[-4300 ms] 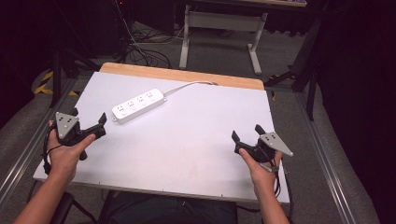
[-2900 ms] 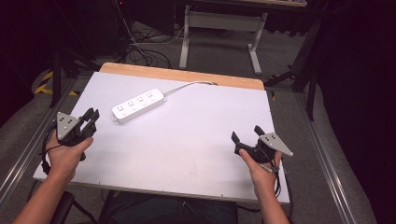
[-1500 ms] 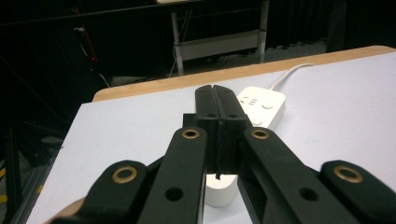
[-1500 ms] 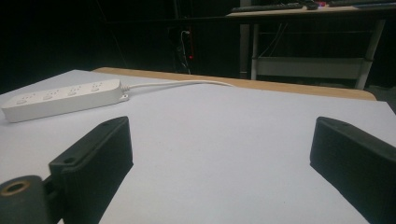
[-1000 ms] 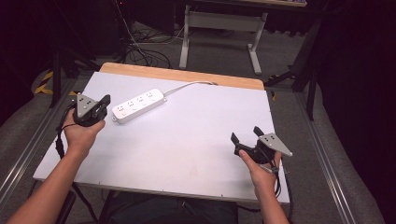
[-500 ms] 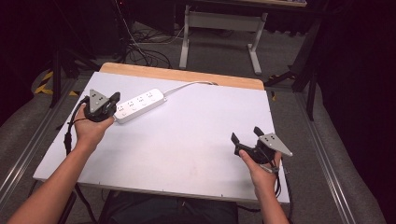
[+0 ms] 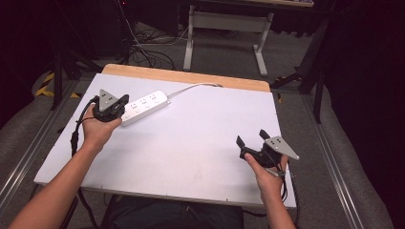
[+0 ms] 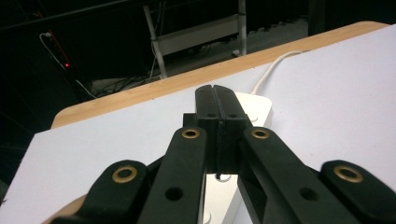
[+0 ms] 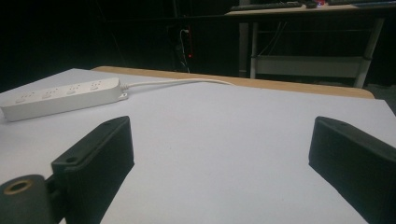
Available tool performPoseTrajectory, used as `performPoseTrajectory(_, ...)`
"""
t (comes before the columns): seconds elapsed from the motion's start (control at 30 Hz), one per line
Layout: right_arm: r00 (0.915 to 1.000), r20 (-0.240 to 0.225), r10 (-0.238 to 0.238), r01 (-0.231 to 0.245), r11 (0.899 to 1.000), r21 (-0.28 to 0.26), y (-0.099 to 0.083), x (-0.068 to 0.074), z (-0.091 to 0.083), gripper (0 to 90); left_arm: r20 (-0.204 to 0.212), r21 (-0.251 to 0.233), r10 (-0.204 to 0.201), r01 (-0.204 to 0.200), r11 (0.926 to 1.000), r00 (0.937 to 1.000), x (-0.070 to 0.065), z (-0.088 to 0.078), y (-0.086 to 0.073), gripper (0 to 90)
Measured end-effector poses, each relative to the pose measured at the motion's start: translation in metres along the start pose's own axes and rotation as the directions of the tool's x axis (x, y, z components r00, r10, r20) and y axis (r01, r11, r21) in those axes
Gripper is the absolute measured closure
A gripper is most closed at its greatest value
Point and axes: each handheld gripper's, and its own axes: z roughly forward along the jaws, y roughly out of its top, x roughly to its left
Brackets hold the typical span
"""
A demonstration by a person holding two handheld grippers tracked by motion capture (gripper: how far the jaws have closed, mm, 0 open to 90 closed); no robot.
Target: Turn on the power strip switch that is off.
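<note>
Left claw (image 8: 216, 100): black body; two flat black jaws carried on thick black link arms. Each link bears brass-coloured eyelets and plain round holes. A grey three-cornered plate with small dark fixing holes sits on top. A black cable trails from the body in a loop beside the forearm.

Right claw (image 7: 250, 144): same black build, with blocky black jaw pads of matte finish and a brass eyelet on the left link. It carries a matching grey three-cornered plate and a black cable.

Both forearms are bare, with no sleeves visible.
</note>
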Motion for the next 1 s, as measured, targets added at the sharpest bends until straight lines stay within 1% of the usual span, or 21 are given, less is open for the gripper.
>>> performPoseTrajectory(0.07,1.0000,0.000,0.001,-0.001,1.000,0.000,0.000,0.000,0.000,7.1,0.005,0.009,-0.001,0.001,1.0000,1.0000,0.000,0.004,0.000,90.0)
performPoseTrajectory(0.2,1.0000,0.004,0.003,-0.003,1.000,0.000,0.000,0.000,-0.001,7.0,0.030,0.040,0.001,-0.003,0.9992,0.9995,-0.002,0.013,0.000,90.0)
performPoseTrajectory(0.27,1.0000,0.003,0.004,-0.004,1.000,-0.001,0.000,0.000,-0.001,7.1,0.036,0.053,0.004,-0.006,0.9986,0.9993,-0.003,0.018,0.001,90.0)
performPoseTrajectory(0.3,1.0000,0.003,0.005,-0.005,1.000,-0.002,0.000,0.000,-0.001,7.1,0.045,0.073,0.010,-0.013,0.9972,0.9989,-0.003,0.022,0.001,90.0)
performPoseTrajectory(0.4,1.0000,0.004,0.006,-0.006,1.000,0.000,0.000,0.000,-0.001,7.1,0.044,0.086,0.015,-0.018,0.9962,0.9989,-0.003,0.027,0.002,90.0)
performPoseTrajectory(0.57,1.0000,0.006,0.006,-0.006,1.000,-0.002,0.000,-0.001,-0.002,7.0,0.054,0.130,0.014,-0.021,0.9913,0.9985,-0.004,0.039,0.002,90.0)
performPoseTrajectory(0.67,0.9999,0.006,0.008,-0.008,1.000,-0.002,0.000,-0.001,-0.002,7.0,0.048,0.150,0.012,-0.019,0.9885,0.9988,-0.002,0.044,0.001,90.0)
performPoseTrajectory(0.73,0.9999,0.006,0.010,-0.010,1.000,-0.003,-0.001,-0.001,-0.002,7.1,0.043,0.182,0.004,-0.012,0.9832,0.9991,0.001,0.047,0.000,90.0)
performPoseTrajectory(0.87,0.9999,0.006,0.010,-0.010,1.000,-0.005,0.000,-0.001,-0.003,7.1,0.071,0.237,-0.051,0.033,0.9709,0.9962,0.005,0.054,-0.001,90.0)
performPoseTrajectory(0.9,1.0000,0.006,0.007,-0.007,1.000,-0.003,0.000,-0.001,-0.002,7.1,0.081,0.251,-0.055,0.033,0.9675,0.9952,0.005,0.055,-0.001,90.0)
performPoseTrajectory(0.93,1.0000,0.005,0.006,-0.006,1.000,-0.002,0.000,-0.001,-0.002,7.1,0.079,0.259,-0.045,0.023,0.9656,0.9959,0.005,0.056,-0.001,90.0)
performPoseTrajectory(0.97,1.0000,0.005,0.006,-0.006,1.000,-0.002,0.000,-0.001,-0.002,7.1,0.083,0.275,-0.040,0.016,0.9614,0.9958,0.005,0.056,-0.001,90.0)
performPoseTrajectory(1.0,1.0000,0.002,0.004,-0.004,1.000,-0.002,0.000,0.000,-0.002,7.1,0.083,0.294,-0.042,0.016,0.9557,0.9957,0.004,0.057,-0.001,90.0)
